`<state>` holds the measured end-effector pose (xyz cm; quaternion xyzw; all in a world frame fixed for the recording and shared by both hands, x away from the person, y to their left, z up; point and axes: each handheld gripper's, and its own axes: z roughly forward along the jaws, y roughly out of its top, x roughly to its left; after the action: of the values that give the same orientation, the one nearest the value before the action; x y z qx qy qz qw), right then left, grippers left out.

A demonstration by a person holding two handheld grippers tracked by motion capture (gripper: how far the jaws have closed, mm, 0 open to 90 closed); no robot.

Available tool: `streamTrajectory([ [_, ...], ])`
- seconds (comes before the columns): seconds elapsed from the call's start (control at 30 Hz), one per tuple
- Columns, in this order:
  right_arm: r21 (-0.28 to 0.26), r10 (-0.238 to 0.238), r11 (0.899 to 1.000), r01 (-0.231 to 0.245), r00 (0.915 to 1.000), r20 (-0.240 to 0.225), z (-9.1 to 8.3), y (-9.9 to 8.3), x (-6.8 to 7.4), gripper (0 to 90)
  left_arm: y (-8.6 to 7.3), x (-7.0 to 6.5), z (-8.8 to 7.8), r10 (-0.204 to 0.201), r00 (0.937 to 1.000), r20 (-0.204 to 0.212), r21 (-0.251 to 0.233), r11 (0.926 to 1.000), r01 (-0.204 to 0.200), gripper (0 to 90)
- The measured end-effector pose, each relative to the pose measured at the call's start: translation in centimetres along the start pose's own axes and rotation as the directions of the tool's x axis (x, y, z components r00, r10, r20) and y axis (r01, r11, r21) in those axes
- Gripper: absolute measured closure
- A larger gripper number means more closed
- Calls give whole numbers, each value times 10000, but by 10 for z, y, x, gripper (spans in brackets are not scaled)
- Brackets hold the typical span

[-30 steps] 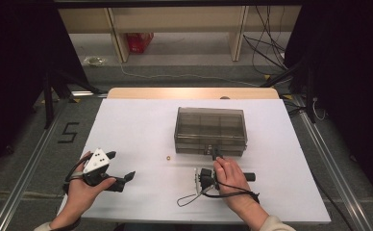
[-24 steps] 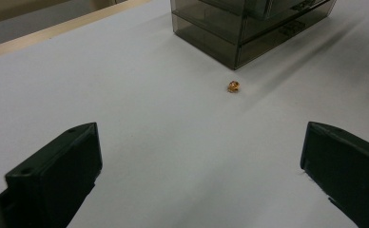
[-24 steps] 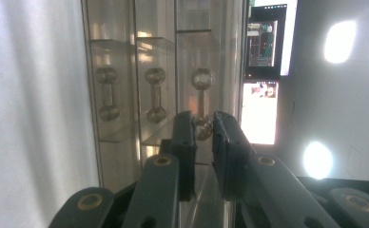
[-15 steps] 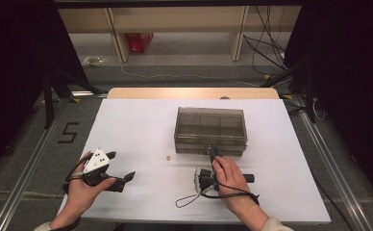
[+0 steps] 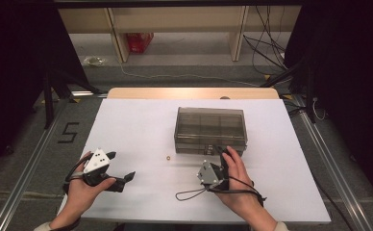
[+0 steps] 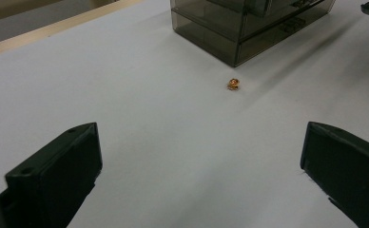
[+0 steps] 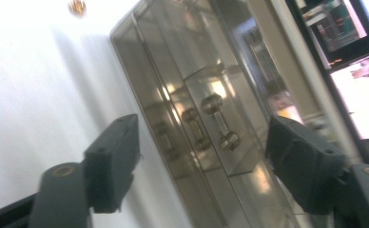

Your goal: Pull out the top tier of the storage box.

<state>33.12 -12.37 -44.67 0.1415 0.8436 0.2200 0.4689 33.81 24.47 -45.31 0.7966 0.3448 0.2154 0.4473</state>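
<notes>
high view is showing me both hands at the near edge of the white surface [image 5: 141,125]. my right tongs [image 5: 221,153] are sitting just in front of the smoky drawer box [image 5: 210,126], tips pointing at its near face, and their jaws have just been opening; nothing is lying between them. in the right gripper view i am seeing those jaws standing wide apart, one on each side of the box front, with the small metal drawer handles [image 7: 219,122] in the gap ahead and not touched by either pad. the picture there is tilted, so the box is running diagonally across it.

my left tongs [image 5: 125,180] are resting low over the surface at the near left, well apart from the box, with the grey three-cornered plate on top and the cable trailing beside the hand. in the left gripper view i am looking along two widely spread jaws with bare surface between them.

a small orange bead [image 5: 167,157] is lying on the surface just beside the box's near left corner, between the two tongs but touching neither. the left gripper view is showing it ahead of the jaws, close to the corner of the box [image 6: 239,28]. the box is sitting square on the surface, right of centre.
</notes>
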Motion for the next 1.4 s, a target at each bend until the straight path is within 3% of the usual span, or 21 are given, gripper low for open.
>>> streamTrajectory([
  [0.07, -315, 671, 9972, -681, 9973, -310, -2, -2, -6, 258, 0, 0, 0, 8, 10000, 9, 22, 10000, -8, 0],
  [0.1, -315, 671, 9972, -681, 9973, -310, -2, -2, -6, 258, 0, 0, 0, 8, 10000, 9, 22, 10000, -8, 0],
  [0.17, -731, 1526, 9845, -1594, 9842, -902, -5, -5, -16, 244, 0, 0, 0, 12, 10000, 8, 41, 10000, -12, 0],
  [0.23, -870, 1949, 9744, -2074, 9717, -1335, -6, -8, -23, 245, 0, 0, 0, 11, 10000, 9, 43, 10000, -11, 0],
  [0.27, -870, 1949, 9744, -2074, 9717, -1335, -6, -8, -23, 245, 0, 0, 0, 11, 10000, 9, 43, 10000, -11, 0],
  [0.3, -781, 2385, 9629, -2583, 9501, -2012, -6, -10, -30, 247, 0, 0, 0, 8, 10000, 6, 42, 10000, -8, 0],
  [0.37, -740, 2807, 9493, -3057, 9295, -2392, -6, -12, -36, 252, -1, 0, 1, -14, 10000, 17, 45, 10000, 14, 0],
  [0.6, -635, 3432, 9226, -3805, 8847, -3153, -4, -20, -52, 251, -1, 0, 1, -21, 10000, 24, 62, 10000, 21, 0],
  [0.63, -635, 3432, 9226, -3805, 8847, -3153, -4, -20, -52, 251, -1, 0, 1, -21, 10000, 24, 62, 10000, 21, 0],
  [0.7, -493, 3453, 9210, -3864, 8684, -3559, -4, -23, -59, 251, -1, 0, 2, -35, 10000, 29, 80, 10000, 35, 0],
  [0.73, -493, 3453, 9210, -3864, 8684, -3559, -4, -23, -59, 251, -1, 0, 2, -35, 10000, 29, 80, 10000, 35, 0],
  [0.8, -375, 3450, 9204, -3892, 8535, -3906, -4, -27, -67, 252, -2, 1, 2, -29, 10000, 25, 90, 10000, 29, 0],
  [0.83, -375, 3450, 9204, -3892, 8535, -3906, -4, -27, -67, 252, -2, 1, 2, -29, 10000, 25, 90, 10000, 29, 0],
  [0.87, -295, 3462, 9193, -3924, 8420, -4137, -4, -31, -75, 251, -2, 1, 2, -52, 10000, 21, 87, 9999, 52, 0],
  [0.9, -295, 3462, 9193, -3924, 8420, -4137, -4, -31, -75, 251, -2, 1, 2, -52, 10000, 21, 87, 9999, 52, 0],
  [1.0, -72, 3648, 9126, -4087, 8224, -4366, -3, -37, -89, 269, -2, 1, 2, -80, 10000, 17, 86, 9999, 80, 0],
  [1.03, 67, 3672, 9119, -4104, 8083, -4602, -3, -41, -98, 271, -2, 1, 2, -86, 10000, 24, 93, 9999, 86, 0],
  [1.1, 147, 3643, 9135, -4065, 8016, -4740, -2, -43, -102, 271, -2, 1, 2, -87, 10000, 20, 99, 9999, 87, 0],
  [1.13, 365, 3572, 9184, -3939, 7862, -5042, 0, -47, -109, 272, -2, 2, 2, -93, 10000, 29, 102, 9999, 93, 0],
  [1.27, 714, 3433, 9292, -3625, 7756, -5298, 2, -51, -119, 273, -2, 2, 2, -97, 9999, 27, 115, 9999, 97, 0],
  [1.4, 1007, 3219, 9419, -3205, 7754, -5433, 6, -54, -124, 278, -2, 2, 3, -112, 9999, 30, 112, 9999, 112, 0],
])
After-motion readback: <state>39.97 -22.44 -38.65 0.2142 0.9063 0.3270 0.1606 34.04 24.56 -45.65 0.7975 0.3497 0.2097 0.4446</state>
